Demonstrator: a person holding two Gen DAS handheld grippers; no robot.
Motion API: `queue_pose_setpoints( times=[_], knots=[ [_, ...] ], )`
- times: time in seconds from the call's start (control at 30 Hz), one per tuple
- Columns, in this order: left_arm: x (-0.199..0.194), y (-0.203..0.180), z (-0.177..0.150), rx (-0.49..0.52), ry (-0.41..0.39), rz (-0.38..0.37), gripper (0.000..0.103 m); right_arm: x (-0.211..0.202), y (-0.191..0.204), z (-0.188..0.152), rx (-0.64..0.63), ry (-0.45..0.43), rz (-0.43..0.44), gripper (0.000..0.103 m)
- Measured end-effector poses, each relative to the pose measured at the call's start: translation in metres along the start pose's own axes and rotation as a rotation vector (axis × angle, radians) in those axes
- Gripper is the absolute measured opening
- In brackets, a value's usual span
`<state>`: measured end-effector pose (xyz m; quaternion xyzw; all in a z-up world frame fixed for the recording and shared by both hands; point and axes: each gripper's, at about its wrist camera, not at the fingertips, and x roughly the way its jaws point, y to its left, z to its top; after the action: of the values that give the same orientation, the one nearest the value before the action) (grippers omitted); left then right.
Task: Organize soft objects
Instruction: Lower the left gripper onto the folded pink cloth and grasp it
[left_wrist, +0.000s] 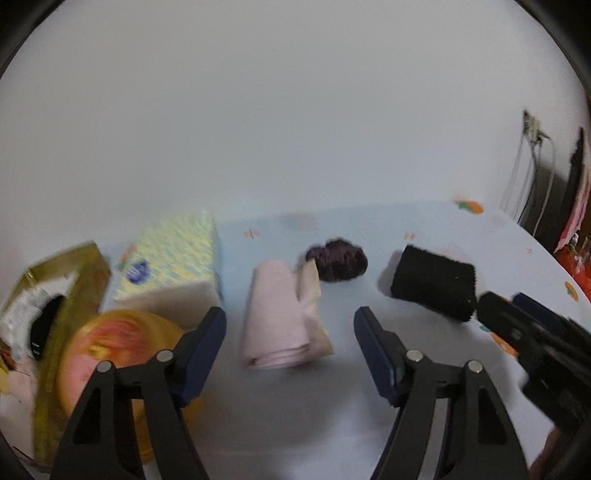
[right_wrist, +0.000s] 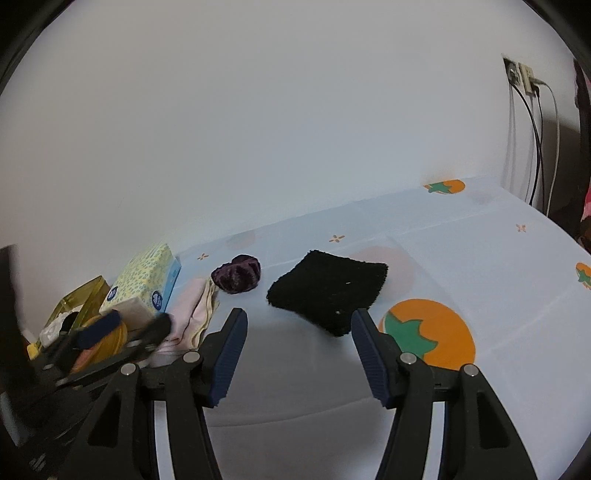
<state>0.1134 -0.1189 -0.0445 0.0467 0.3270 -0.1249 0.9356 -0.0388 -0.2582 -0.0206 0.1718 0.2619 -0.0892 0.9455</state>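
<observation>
1. The folded pink cloth (left_wrist: 282, 321) lies on the light blue tablecloth (left_wrist: 424, 229), straight ahead of the left gripper (left_wrist: 290, 332), whose jaws stand wide apart and hold nothing; the cloth sits between the lines of its two fingers, slightly beyond the tips.
2. A dark purple scrunchie (left_wrist: 338, 265) rests just behind the cloth's far right corner; whether it touches the cloth cannot be told.
3. The black towel (right_wrist: 328, 290), folded flat, lies to the right of the scrunchie, apart from it, and directly ahead of the right gripper (right_wrist: 299, 332), which is also spread open and empty, its tips near the towel's near edge.
4. Left of the pink cloth stands a yellow-patterned tissue box (left_wrist: 173, 258), near the wall (left_wrist: 295, 110).
5. Further left is a clear yellowish container (left_wrist: 62, 288) with white and dark items inside, and an orange-pink round object (left_wrist: 118, 350) in front of it, both blurred.
6. The tablecloth carries a large orange persimmon print (right_wrist: 430, 334) beside the right gripper.
7. Cables (right_wrist: 535, 140) hang from a wall socket at far right.
</observation>
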Motion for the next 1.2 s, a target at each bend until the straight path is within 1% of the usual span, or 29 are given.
queue_pose_setpoints(
  times=[0.1,0.17,0.27,0.33,0.4,0.5,0.6,0.83,0.93,0.97,1.03,1.1,1.17,1.2],
  knots=[
    [0.018,0.002,0.004,-0.046,0.066,0.029,0.073,0.001,-0.003,0.0,0.015,0.015,0.008,0.061],
    [0.025,0.001,0.006,-0.059,0.082,0.068,0.071,0.0,0.0,0.0,0.004,0.017,0.012,0.061],
    [0.033,-0.003,0.009,-0.043,0.109,0.106,0.071,-0.003,0.004,0.001,-0.018,0.004,0.013,0.061],
    [0.037,-0.006,0.008,-0.02,0.135,0.109,0.075,-0.005,0.005,0.001,-0.018,0.003,0.025,0.061],
    [0.041,-0.011,0.008,0.002,0.156,0.121,0.075,-0.006,0.004,0.001,-0.008,0.013,0.035,0.061],
    [0.046,-0.019,0.007,0.038,0.183,0.126,0.075,-0.003,0.003,0.001,0.007,0.032,0.047,0.061],
    [0.049,-0.022,0.008,0.053,0.192,0.119,0.075,-0.002,0.002,0.0,0.023,0.046,0.058,0.061],
    [0.06,-0.029,0.007,0.082,0.215,0.136,0.075,-0.003,0.002,0.001,0.022,0.038,0.062,0.061],
    [0.063,-0.029,0.01,0.069,0.217,0.122,0.075,-0.005,-0.001,0.002,0.033,0.026,0.055,0.061],
    [0.064,-0.03,0.01,0.063,0.219,0.114,0.075,-0.005,-0.002,0.002,0.038,0.023,0.053,0.061],
    [0.065,-0.033,0.01,0.067,0.22,0.093,0.065,-0.006,-0.004,0.003,0.049,0.014,0.05,0.061],
    [0.064,-0.036,0.01,0.091,0.215,0.099,0.064,-0.006,-0.005,0.004,0.053,0.012,0.046,0.061],
    [0.064,-0.035,0.011,0.082,0.221,0.1,0.065,-0.006,-0.006,0.004,0.059,0.013,0.05,0.061],
    [0.065,-0.035,0.011,0.083,0.223,0.105,0.067,-0.007,-0.006,0.004,0.06,0.012,0.05,0.061]
  ],
)
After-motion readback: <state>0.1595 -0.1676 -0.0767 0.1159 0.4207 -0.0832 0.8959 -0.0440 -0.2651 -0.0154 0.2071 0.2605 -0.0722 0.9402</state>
